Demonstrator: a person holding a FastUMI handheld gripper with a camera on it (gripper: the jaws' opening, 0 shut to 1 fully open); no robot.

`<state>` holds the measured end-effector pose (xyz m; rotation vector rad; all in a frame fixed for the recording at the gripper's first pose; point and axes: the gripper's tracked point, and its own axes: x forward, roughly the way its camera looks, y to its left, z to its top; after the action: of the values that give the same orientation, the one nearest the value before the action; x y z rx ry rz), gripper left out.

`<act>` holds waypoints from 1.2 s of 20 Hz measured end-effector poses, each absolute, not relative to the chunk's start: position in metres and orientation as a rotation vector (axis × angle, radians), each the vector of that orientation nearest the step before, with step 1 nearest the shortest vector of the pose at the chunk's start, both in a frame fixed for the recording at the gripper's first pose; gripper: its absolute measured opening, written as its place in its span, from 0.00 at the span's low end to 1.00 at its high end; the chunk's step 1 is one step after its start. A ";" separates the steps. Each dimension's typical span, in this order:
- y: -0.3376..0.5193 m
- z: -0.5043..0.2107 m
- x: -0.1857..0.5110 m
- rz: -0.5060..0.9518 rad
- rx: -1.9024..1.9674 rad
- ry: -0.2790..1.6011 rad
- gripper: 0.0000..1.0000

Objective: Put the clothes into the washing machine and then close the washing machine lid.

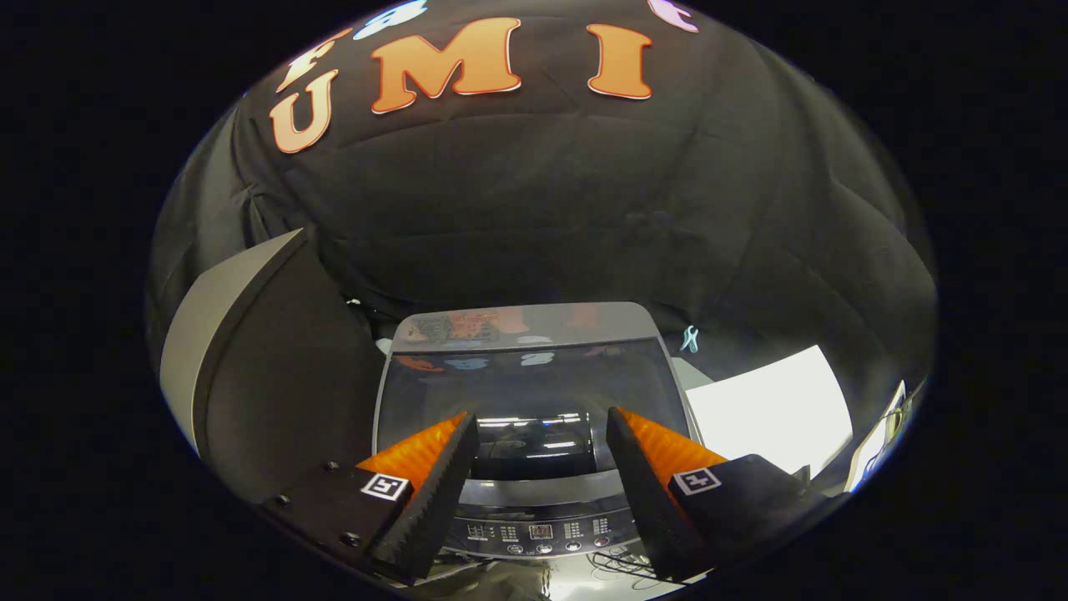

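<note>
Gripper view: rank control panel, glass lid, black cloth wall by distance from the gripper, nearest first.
The gripper is open, holding nothing.
1. Control panel, between the fingers, low.
2. Glass lid, just ahead of the fingertips, lying closed.
3. Black cloth wall, beyond the washing machine.

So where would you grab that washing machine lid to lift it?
Probably by the grey front rim of the lid, just behind the control panel. The lid seems to lie flat, so that rim is its only free edge. Come from the front, over the panel. The open gripper holds nothing, its fingers either side of the rim.
</note>
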<state>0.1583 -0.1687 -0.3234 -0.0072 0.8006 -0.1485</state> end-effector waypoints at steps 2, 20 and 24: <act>-0.179 -0.308 0.153 -0.166 -0.001 0.772 0.99; -0.254 -0.101 0.151 -0.158 0.065 0.436 0.99; -0.251 -0.029 0.154 -0.103 0.038 0.335 0.99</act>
<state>0.1536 -0.2506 -0.0285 0.0383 0.3352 -0.1026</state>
